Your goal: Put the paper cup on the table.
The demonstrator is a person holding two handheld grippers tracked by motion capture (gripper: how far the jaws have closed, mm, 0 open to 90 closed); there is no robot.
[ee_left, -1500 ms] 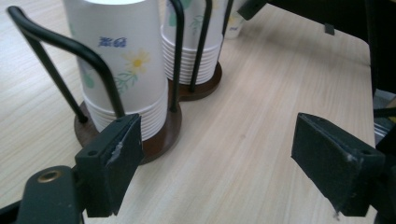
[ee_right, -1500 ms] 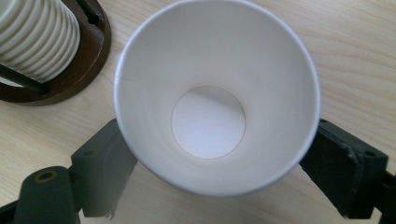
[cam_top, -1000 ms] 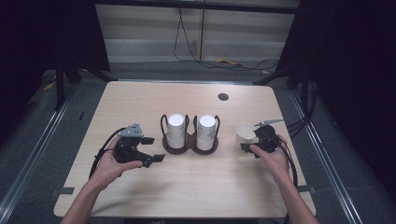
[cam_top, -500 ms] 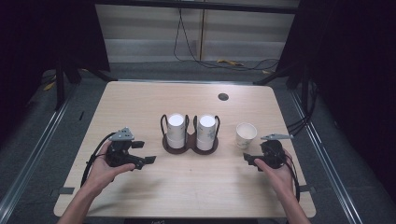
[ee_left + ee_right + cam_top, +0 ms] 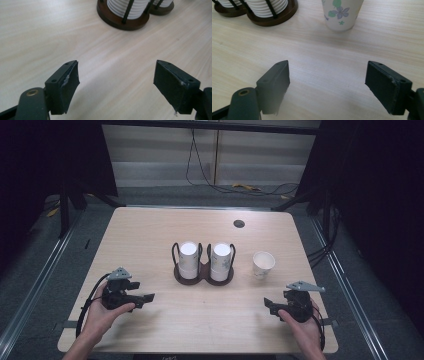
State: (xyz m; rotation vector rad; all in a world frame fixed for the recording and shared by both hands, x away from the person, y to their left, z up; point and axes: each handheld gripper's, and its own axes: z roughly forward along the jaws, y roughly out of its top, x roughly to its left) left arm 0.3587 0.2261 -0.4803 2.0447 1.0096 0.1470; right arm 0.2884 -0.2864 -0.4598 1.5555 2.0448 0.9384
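**Paper cup stands alone beside the cup holder, both grippers clear of it**

The paper cup (image 5: pixel 263 264), white with a flower print, stands upright on the table (image 5: pixel 150 235) just to the right of the cup holder (image 5: pixel 203 274), apart from it. The holder is a dark double base with black wire loops, and a stack of white cups (image 5: pixel 189 260) sits in each of its two rings. The right gripper (image 5: pixel 272 306) is nearer the person than the holder and off to its right, well apart from the paper cup; its jaws have just been closing but stand apart with nothing between them. The left gripper (image 5: pixel 146 298) is to the holder's left and nearer the person; its jaws, also just closing, are likewise apart around bare tabletop.
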